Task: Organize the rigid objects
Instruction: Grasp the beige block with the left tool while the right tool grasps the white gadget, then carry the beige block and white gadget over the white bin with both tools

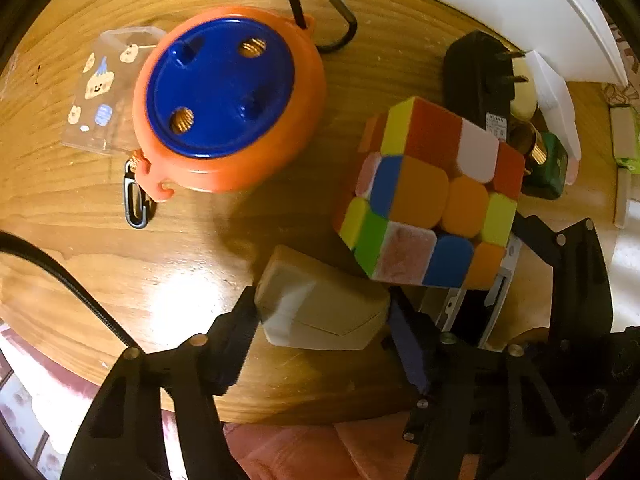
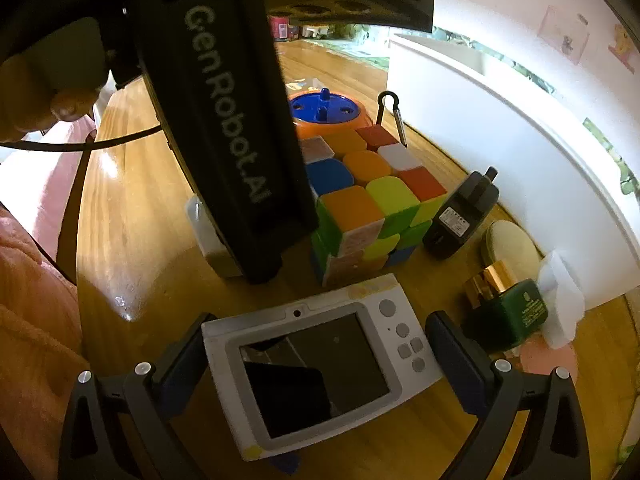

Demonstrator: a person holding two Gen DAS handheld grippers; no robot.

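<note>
Clamped by the left gripper point(image 1: 322, 320) across its short sides on the wooden table point(image 1: 120, 272) beside the puzzle cube point(image 1: 432, 192), a small beige case point(image 1: 320, 312), while straddled loosely by the right gripper point(image 2: 316, 356), not yet squeezed, a white handheld device point(image 2: 316, 364)

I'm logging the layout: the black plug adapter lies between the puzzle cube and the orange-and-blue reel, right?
Not quite. The black plug adapter lies on the cube's far side from the reel, between the puzzle cube and the green jar. The orange-and-blue reel sits beyond the cube; the right wrist view shows it.
</note>
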